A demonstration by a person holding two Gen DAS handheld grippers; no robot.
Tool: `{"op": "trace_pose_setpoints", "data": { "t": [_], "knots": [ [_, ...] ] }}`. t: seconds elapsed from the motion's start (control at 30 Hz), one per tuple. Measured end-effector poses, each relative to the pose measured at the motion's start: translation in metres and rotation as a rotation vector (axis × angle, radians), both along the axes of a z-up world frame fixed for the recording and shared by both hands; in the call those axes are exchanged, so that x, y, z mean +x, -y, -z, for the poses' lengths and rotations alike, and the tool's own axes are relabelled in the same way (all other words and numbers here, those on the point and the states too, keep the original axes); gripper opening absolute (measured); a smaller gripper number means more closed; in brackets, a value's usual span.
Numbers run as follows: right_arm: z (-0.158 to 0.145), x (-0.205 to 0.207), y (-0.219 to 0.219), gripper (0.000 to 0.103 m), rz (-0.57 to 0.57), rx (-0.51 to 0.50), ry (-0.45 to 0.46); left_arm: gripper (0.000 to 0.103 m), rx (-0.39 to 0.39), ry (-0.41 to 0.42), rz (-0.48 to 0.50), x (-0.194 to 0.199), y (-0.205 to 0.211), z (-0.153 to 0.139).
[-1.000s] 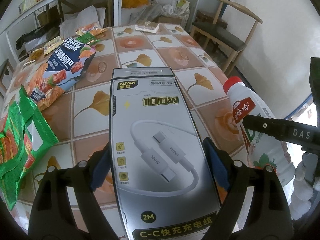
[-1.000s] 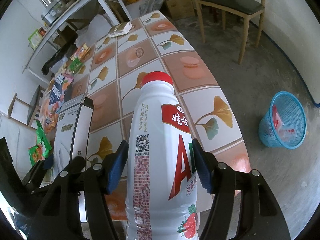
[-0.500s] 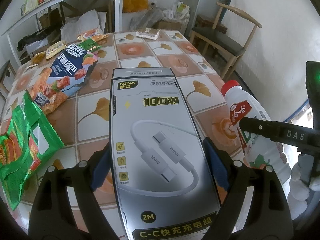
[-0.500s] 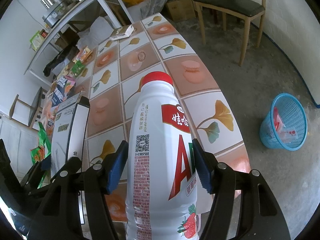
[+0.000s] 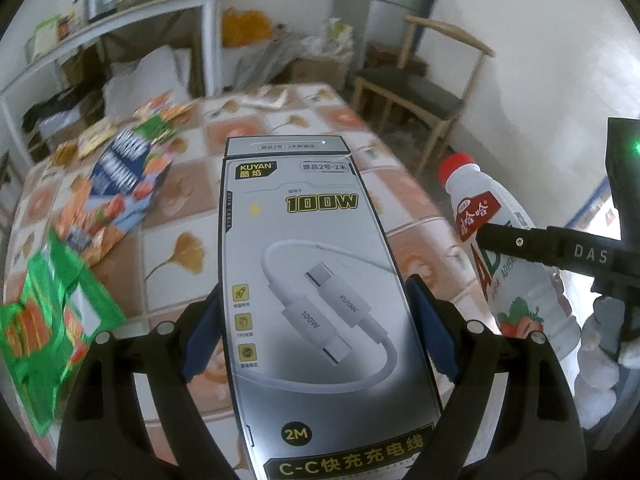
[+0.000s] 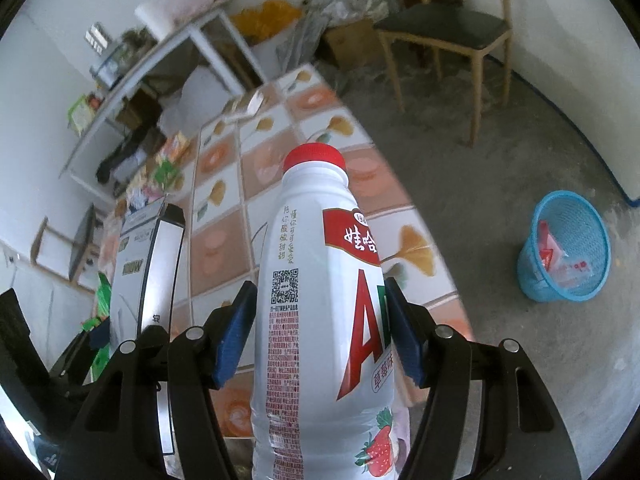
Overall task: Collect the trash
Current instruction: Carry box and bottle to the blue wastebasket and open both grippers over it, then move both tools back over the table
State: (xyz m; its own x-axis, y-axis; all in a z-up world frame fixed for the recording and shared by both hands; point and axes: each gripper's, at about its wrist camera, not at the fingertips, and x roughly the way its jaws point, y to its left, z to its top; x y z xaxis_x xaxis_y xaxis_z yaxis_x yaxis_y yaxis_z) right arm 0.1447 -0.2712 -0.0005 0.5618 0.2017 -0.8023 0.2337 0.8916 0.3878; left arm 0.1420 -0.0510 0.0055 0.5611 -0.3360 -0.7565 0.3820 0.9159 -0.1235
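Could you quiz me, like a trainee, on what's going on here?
1. True or false: the left gripper holds a cable box.
2. What does the right gripper hold? A) snack bag B) capped bottle C) nothing
3. Fill in: the blue basket stands on the ____, to the right of the table.

Key: 1 true. 2 B. 3 floor.
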Motion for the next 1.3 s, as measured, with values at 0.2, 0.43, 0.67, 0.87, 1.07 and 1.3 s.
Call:
{"op": "trace_pose_setpoints", "data": {
  "t": [0.2,0.43,0.67,0.87,1.07,1.3],
  "knots": [
    [-0.020,-0.049,0.069,0.062,0.170,0.036,0.069,0.082,-0.035,0.021,0.179,-0.006,0.055,-0.028],
    [-0.021,-0.132,0.173,0.062,0.451,0.039,0.109,0.082,-0.082,-0.092,0.442,0.004,0.155,-0.038],
    [0.043,-0.179,0.246,0.062,0.631,0.172,0.060,0.082,-0.024,-0.235,0.618,0.010,0.280,0.000],
    [0.105,-0.173,0.297,0.062,0.708,0.344,0.028,0.082,0.049,-0.356,0.689,0.018,0.376,0.046],
    [0.171,-0.129,0.372,0.070,0.779,0.501,0.037,0.090,0.015,-0.470,0.650,0.055,0.458,0.086],
    [0.244,-0.121,0.399,0.074,0.898,0.503,-0.019,0.090,-0.064,-0.519,0.541,0.071,0.463,0.117]
  ]
}}
